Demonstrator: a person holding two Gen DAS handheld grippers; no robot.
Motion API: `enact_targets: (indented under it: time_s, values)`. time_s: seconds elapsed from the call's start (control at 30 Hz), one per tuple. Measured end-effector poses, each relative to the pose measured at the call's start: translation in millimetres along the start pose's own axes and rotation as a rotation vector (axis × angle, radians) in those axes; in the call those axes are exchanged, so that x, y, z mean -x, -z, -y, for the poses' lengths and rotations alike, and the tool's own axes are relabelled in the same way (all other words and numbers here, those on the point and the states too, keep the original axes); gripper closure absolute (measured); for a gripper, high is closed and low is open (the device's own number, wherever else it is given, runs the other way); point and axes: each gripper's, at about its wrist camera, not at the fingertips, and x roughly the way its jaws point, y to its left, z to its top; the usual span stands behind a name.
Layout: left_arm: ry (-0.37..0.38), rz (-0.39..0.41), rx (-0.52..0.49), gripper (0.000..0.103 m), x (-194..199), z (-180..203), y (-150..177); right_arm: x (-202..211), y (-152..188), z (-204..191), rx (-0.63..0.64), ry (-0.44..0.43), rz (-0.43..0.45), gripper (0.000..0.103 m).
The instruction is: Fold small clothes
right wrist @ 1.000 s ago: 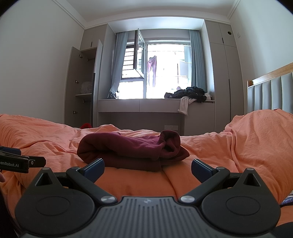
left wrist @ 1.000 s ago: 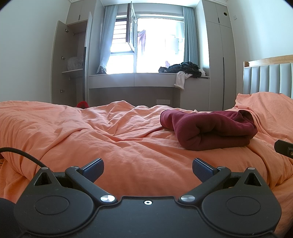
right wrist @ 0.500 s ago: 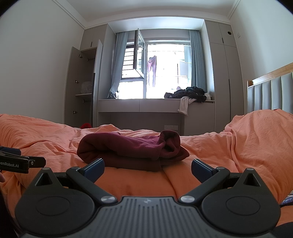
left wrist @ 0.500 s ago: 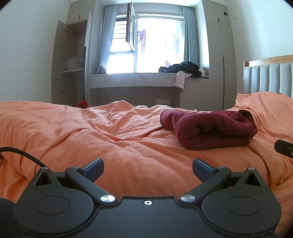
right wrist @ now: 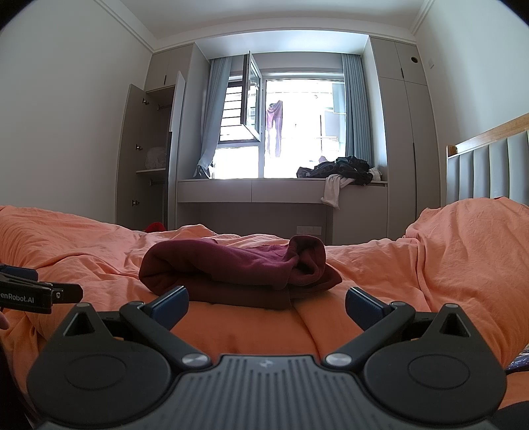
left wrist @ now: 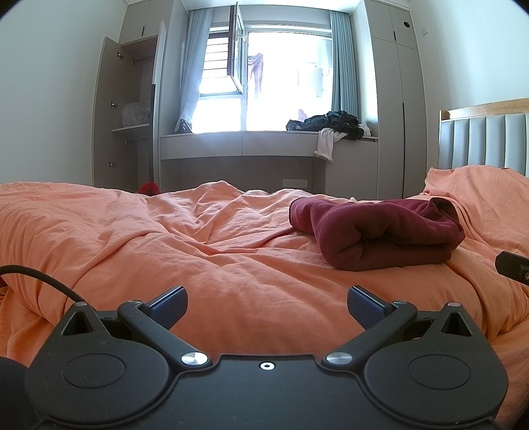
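Maroon folded garment (right wrist: 238, 271) on orange duvet (right wrist: 429, 264)

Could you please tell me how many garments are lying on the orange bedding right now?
1: a maroon garment, folded, mid-bed ahead of the right tongs. A red item beyond the bed edge is unclear.

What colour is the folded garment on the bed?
Dark maroon garment, solid, no pattern; clearest in the left wrist view.

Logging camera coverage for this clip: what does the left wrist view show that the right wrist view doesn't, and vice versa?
Only the left wrist view shows the black cable and the open left gripper from behind. Only the right wrist view shows the open right gripper from behind and the ceiling. Both share the folded maroon garment on the orange duvet and the window-ledge clothes pile.
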Motion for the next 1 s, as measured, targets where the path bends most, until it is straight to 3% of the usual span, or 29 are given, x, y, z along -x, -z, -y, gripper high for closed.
enact_targets:
  time_s: [0.67,1.0]
  values:
    - [0.003,0.000,-0.002,0.000,1.3,1.0,0.0,0.2,-0.4,0.0,0.002,0.000,-0.001,0.000]
    - [-0.034,0.000,-0.021,0.000,0.5,7.2,-0.5,0.5,-0.5,-0.1,0.001,0.000,0.000,0.000]
